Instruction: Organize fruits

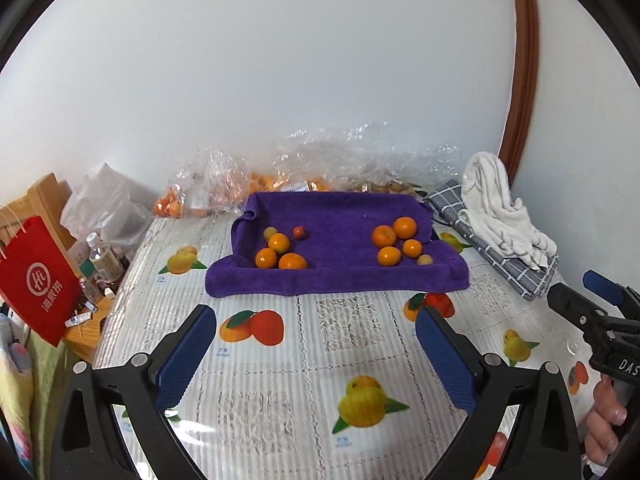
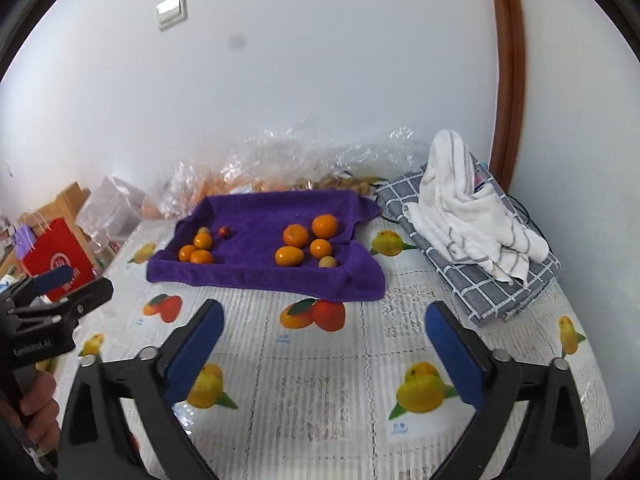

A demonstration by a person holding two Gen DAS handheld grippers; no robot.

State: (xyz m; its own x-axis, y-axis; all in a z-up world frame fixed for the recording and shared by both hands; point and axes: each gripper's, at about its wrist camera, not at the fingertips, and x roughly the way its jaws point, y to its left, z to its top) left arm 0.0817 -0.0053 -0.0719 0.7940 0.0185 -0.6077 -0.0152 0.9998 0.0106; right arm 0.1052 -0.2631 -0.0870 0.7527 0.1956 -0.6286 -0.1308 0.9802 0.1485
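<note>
- White wall backs a table [image 1: 360, 360] under fruit-print oilcloth; clutter lines its far edge.
- Purple towel [image 1: 332, 280], edges raised, likely to stop fruit rolling.
- Oranges sorted: left cluster [image 1: 280, 254], right cluster [image 1: 396, 242]; smaller pale fruits beside each, kind unclear.
- Left gripper [image 1: 316, 344] and right gripper [image 2: 324, 344] spread wide, empty, well short of the towel.

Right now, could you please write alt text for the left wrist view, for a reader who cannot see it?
A purple towel on a fruit-print tablecloth holds two groups of oranges: three on the left and four on the right, each with smaller fruit. The left gripper hangs empty in front, jaws wide open. Clear bags and folded cloths lie behind.
</note>
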